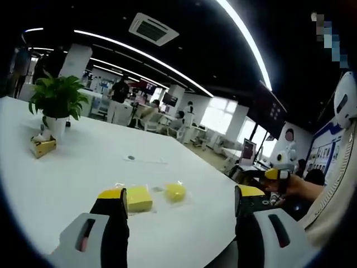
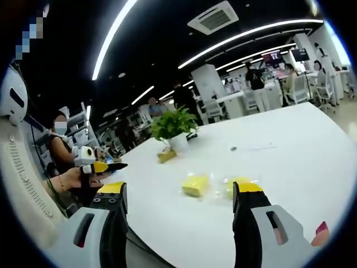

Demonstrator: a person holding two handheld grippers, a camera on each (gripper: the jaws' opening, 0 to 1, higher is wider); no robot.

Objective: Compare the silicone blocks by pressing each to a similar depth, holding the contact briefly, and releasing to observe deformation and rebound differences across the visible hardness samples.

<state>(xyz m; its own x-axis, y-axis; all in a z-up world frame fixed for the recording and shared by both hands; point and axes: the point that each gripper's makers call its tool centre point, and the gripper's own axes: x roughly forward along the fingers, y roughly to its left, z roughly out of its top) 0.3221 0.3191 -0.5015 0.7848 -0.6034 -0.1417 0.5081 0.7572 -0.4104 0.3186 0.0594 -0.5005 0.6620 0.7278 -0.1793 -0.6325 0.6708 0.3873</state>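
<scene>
Left gripper [image 1: 179, 204]: we see its two yellow-tipped jaws spread wide, holding nothing, raised above the near edge of the table.
Right gripper [image 2: 179, 192]: here too the jaws stand wide apart with nothing between them.
Table [image 1: 78, 167]: we look across a broad white top.
Square block [image 1: 139, 199]: a flat yellow silicone slab lies on the table, just beside the left jaw in the left gripper view; in the right gripper view [image 2: 196, 185] it sits between the jaws, farther off. Its sides look about equal, so we cannot name a long axis.
Round block [image 1: 175, 192]: a yellow rounded sample lies just beside the square one, apart from it; no direction to tell.
Row: the two samples lie side by side, the line between them running across both views.
Potted plant [image 1: 57, 100]: it stands well beyond the samples.
Small yellow box [image 1: 42, 146]: it rests at the pot's foot.
</scene>
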